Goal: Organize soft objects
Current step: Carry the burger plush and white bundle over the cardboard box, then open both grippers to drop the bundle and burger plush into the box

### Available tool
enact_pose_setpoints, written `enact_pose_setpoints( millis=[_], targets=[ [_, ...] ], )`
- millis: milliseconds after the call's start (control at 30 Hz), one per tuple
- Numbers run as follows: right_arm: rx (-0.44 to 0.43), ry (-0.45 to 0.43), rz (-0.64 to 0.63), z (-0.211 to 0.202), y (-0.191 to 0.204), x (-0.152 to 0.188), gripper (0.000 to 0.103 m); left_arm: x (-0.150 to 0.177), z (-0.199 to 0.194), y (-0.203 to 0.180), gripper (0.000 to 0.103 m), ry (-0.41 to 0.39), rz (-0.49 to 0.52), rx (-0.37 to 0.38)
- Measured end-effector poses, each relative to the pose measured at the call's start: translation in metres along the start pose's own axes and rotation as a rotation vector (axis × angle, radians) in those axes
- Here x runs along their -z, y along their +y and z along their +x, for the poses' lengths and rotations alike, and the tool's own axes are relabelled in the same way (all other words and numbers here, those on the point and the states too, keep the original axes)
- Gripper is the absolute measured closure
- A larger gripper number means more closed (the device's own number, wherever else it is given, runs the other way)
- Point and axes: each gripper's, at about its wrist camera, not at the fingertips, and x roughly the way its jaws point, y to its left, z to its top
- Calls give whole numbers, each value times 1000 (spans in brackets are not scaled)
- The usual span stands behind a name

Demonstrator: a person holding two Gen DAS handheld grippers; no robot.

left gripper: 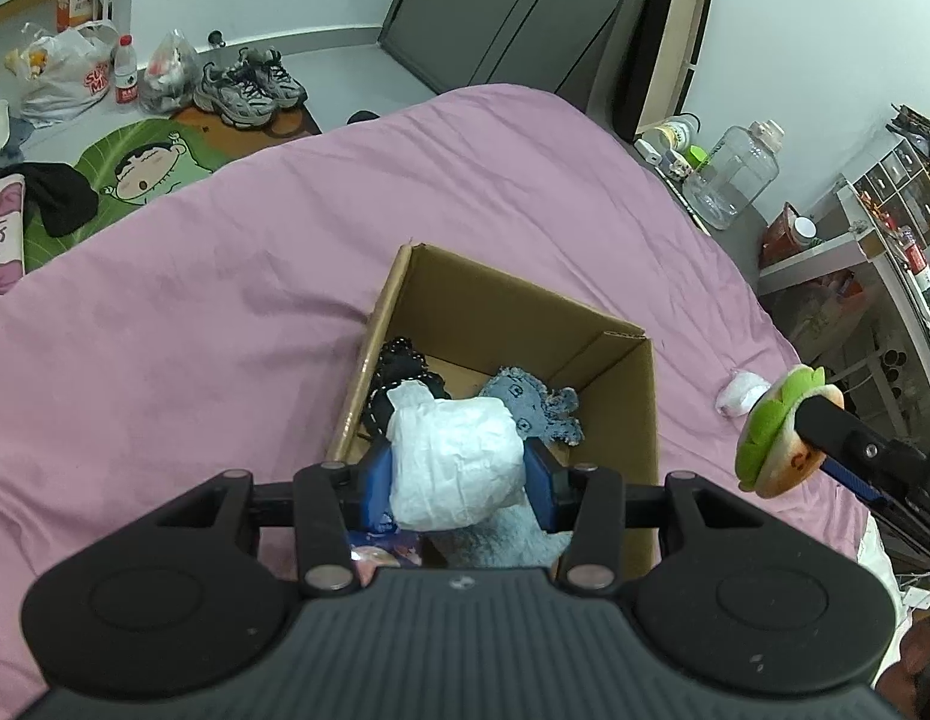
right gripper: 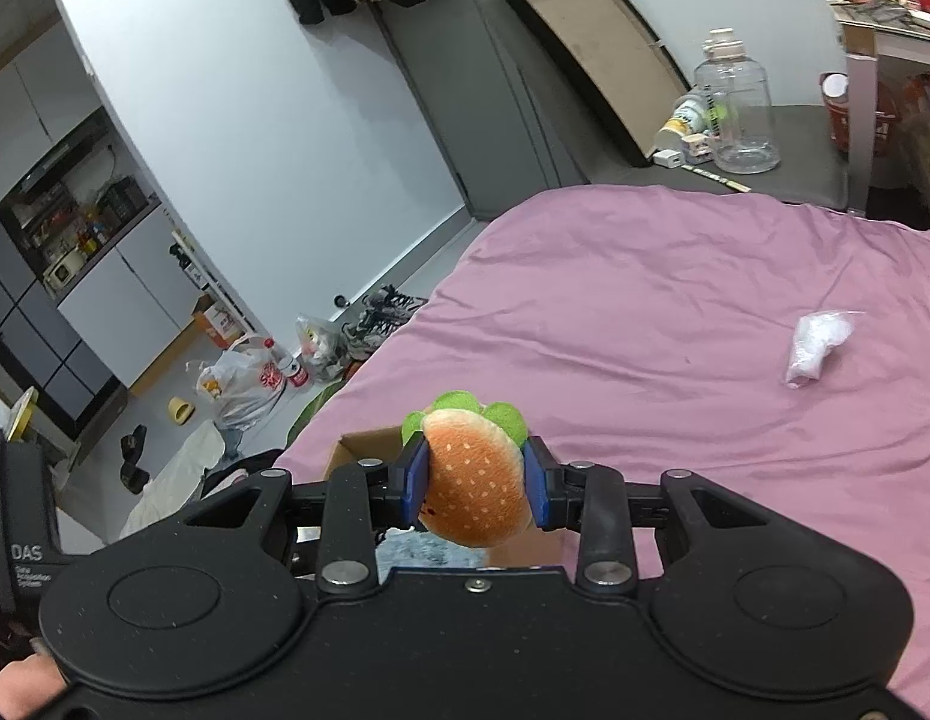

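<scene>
Left wrist view shows the left gripper [left gripper: 459, 474] clenched on a white crumpled wad [left gripper: 456, 465], held above the near end of the cardboard box [left gripper: 630, 420], which sits on the pink bedspread [left gripper: 225, 300]. Inside the box lie a blue plush [left gripper: 534, 405] and a dark beaded item [left gripper: 402, 375]. The wad looks very light and crushable, so a loose pinch across its middle should do. Right of the box, the right gripper [right gripper: 476, 480] grips a plush burger [right gripper: 477, 477] across its bun; it seems soft, springy and unbreakable. Another small white wad [right gripper: 816, 342] rests on the bedspread beyond the box, likely slippery if plastic.
</scene>
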Motion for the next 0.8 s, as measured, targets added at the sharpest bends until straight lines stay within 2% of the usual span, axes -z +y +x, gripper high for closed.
enact_pose_setpoints(
  millis=[300, 433, 500, 633, 733, 800],
  targets=[
    [-14, 28, -29, 17, 14, 1, 70, -5, 13, 7, 58, 29, -20, 18],
    [-27, 24, -32, 22, 17, -2, 70, -6, 14, 6, 49, 44, -13, 6],
    [-37, 22, -28, 23, 18, -3, 70, -8, 12, 6, 40, 38, -8, 18],
    [-55, 21, -31, 26, 23, -3, 70, -11, 4, 5, 38, 21, -7, 14],
    [-92, 24, -31, 28, 26, -2, 61, -13, -3, 3, 35, 2, 3, -1],
    [-88, 21, -30, 27, 25, -2, 52, -13, -7, 3, 34, -4, 4, -14]
  ],
)
